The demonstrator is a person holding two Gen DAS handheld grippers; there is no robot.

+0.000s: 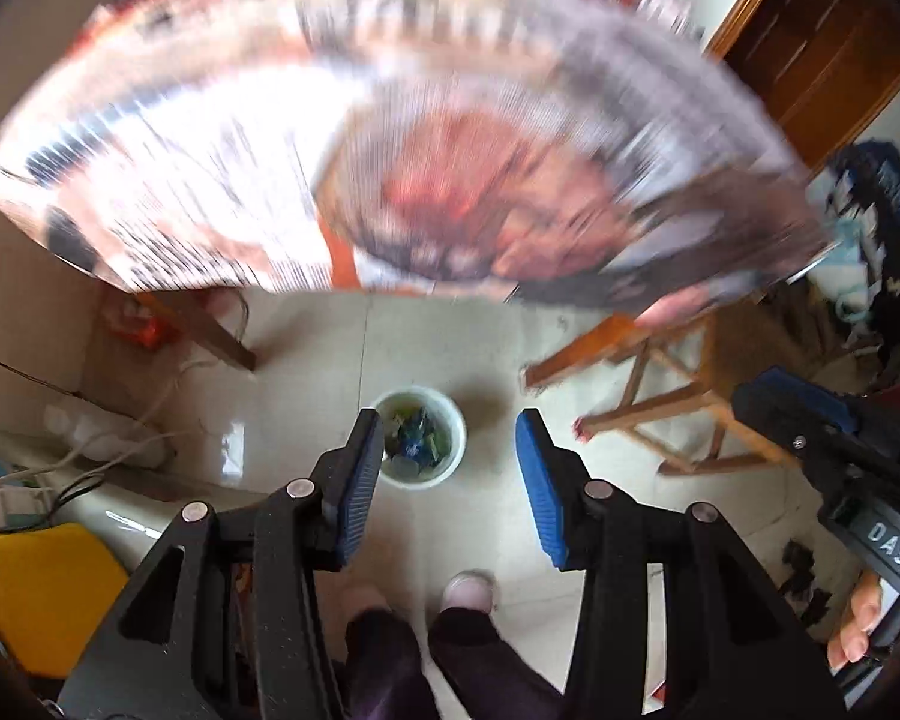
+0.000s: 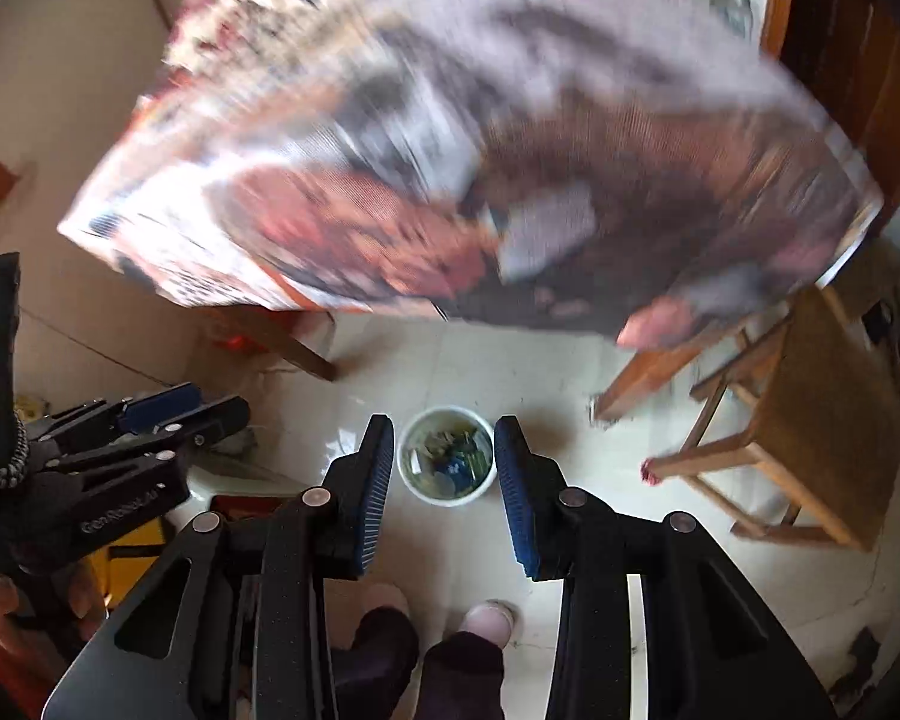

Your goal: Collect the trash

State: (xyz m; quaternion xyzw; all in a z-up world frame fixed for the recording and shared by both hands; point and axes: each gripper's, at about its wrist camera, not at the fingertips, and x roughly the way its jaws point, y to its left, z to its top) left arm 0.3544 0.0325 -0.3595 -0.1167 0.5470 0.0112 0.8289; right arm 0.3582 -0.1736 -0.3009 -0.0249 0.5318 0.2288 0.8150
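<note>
A white trash bin (image 1: pixel 421 447) stands on the tiled floor and holds several scraps, some blue and green. It also shows in the right wrist view (image 2: pixel 448 462). My left gripper (image 1: pixel 450 462) is open and empty, high above the bin, fingers framing it. My right gripper (image 2: pixel 444 468) is open and empty, also high above the bin. The right gripper shows at the right edge of the left wrist view (image 1: pixel 810 420). The left gripper shows at the left of the right wrist view (image 2: pixel 150 414). No trash is held.
A table covered with printed paper (image 1: pixel 390 180) fills the upper view, blurred. A wooden stool (image 2: pixel 810 420) stands right of the bin. A power strip with cables (image 1: pixel 102 438) lies on the left. A yellow object (image 1: pixel 30 594) is at lower left. My feet (image 1: pixel 468 591) are below.
</note>
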